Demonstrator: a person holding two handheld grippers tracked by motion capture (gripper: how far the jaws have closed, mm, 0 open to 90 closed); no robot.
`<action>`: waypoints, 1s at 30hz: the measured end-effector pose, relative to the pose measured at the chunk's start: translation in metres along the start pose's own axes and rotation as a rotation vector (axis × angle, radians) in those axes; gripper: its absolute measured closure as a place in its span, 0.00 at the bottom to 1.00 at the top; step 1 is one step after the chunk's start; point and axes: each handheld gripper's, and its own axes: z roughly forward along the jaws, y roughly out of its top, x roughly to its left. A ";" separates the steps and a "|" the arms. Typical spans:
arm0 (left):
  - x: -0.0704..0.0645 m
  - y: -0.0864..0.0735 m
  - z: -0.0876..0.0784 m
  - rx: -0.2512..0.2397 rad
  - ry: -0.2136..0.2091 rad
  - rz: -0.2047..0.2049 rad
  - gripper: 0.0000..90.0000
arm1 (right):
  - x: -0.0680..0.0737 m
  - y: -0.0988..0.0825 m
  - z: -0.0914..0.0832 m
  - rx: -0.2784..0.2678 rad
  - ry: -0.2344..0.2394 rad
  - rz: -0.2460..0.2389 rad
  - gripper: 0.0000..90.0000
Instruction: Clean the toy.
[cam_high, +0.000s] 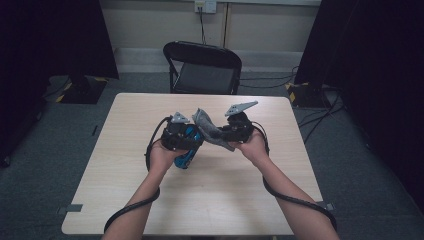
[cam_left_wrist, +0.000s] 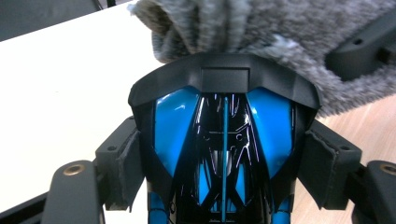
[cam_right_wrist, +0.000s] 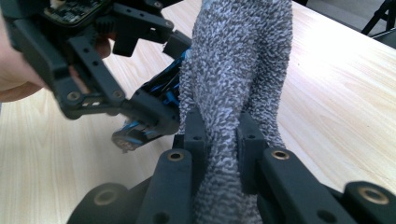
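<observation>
A blue and black toy car (cam_high: 186, 156) is held above the table, and my left gripper (cam_high: 184, 137) is shut on its sides. In the left gripper view the pads press both flanks of the car (cam_left_wrist: 224, 135), whose black rear wing touches a fluffy grey cloth (cam_left_wrist: 280, 32). My right gripper (cam_high: 229, 134) is shut on that cloth (cam_high: 209, 126), which drapes against the car. The right gripper view has its jaws (cam_right_wrist: 222, 135) pinching the cloth (cam_right_wrist: 233, 60), with the left gripper (cam_right_wrist: 93, 70) and the car (cam_right_wrist: 161, 91) close on the left.
The light wooden table (cam_high: 150, 115) has bare surface all round the hands. A black folding chair (cam_high: 205, 70) stands behind its far edge. Dark curtains flank the room and cables (cam_high: 320, 115) lie on the floor at the right.
</observation>
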 end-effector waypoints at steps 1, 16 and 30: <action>0.001 0.000 0.000 0.001 0.001 -0.002 0.28 | 0.001 0.000 0.000 0.000 0.003 -0.002 0.88; 0.007 0.002 -0.001 -0.008 0.035 -0.015 0.28 | 0.003 -0.014 -0.004 -0.007 0.028 -0.004 0.88; 0.008 0.011 -0.018 -0.049 0.038 -0.003 0.28 | -0.019 -0.040 -0.018 0.028 -0.041 0.059 0.88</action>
